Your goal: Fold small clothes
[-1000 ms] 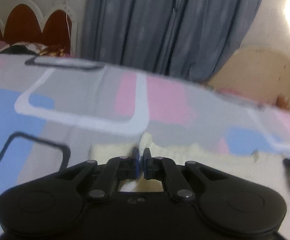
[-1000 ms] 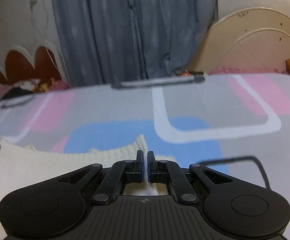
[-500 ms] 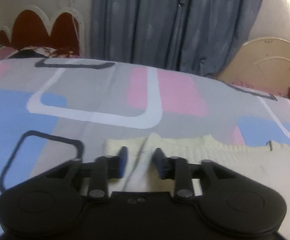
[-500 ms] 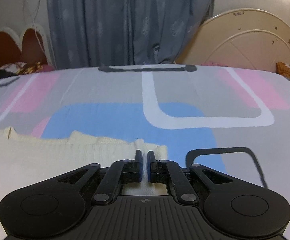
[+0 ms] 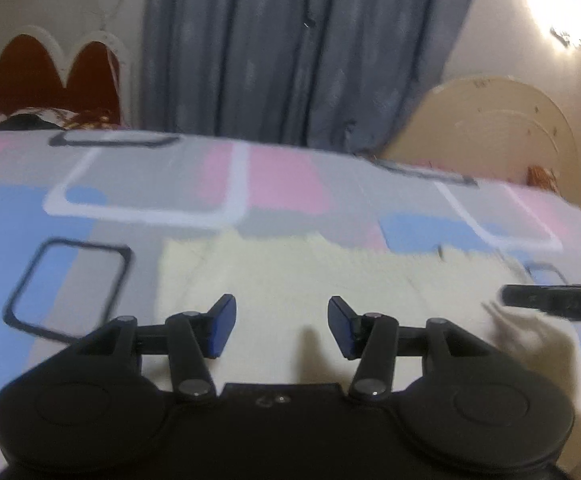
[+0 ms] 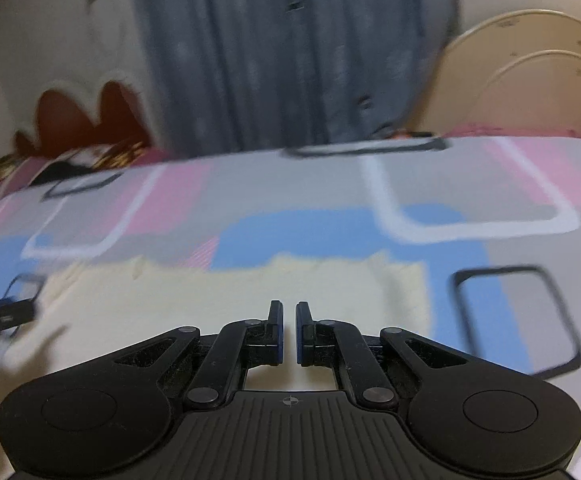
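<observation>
Two tongs hang over the cream top [image 5: 314,280] lying flat on the bed [image 5: 90,184] — left tongs [image 5: 281,326] just spreading, empty, right tongs [image 6: 285,330] pressed together, empty — so it could bunch if grabbed crooked.

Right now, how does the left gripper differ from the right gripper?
The left gripper is open, its jaws having just been opening, with nothing between them; the right gripper is almost shut, only a slim gap showing, and also grips nothing. Both are black with blue pads and hang over the cream garment on the patterned bedsheet.
</observation>
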Demonstrator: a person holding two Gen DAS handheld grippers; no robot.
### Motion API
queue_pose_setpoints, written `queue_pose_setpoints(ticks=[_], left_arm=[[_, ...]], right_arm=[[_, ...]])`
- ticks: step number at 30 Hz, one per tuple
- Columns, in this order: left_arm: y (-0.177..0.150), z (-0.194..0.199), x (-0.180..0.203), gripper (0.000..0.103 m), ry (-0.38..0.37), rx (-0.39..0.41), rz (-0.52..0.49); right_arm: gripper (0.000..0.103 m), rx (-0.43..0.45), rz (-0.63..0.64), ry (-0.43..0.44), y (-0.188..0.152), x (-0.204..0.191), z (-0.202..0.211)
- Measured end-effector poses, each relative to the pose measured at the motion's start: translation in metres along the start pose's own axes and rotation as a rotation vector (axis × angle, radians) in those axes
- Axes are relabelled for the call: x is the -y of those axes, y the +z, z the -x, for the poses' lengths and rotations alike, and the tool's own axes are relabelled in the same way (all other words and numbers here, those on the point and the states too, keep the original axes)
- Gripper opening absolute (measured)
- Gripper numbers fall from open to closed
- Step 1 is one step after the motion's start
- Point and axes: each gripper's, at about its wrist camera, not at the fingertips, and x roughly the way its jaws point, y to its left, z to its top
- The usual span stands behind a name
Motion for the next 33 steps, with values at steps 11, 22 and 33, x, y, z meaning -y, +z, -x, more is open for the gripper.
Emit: queue_pose_setpoints(ticks=[11, 22, 33], left_arm=[[-0.023, -0.018, -0.002, 0.051, 0.047, -0.052, -0.023], [-0.018, -0.001, 0.007, 0.051, 0.085, -0.091, -0.016], [-0.039, 0.019, 0.018, 0.053, 0.041, -0.153, -0.042]], right_arm=[[0.004, -0.025, 0.134, -0.022, -0.045, -0.024, -0.009], [0.007, -0.036, 0.078, -0.055, -0.04, -0.016, 0.018], [0.067, -0.01, 0.117, -0.005, -0.063, -0.071, 0.047]])
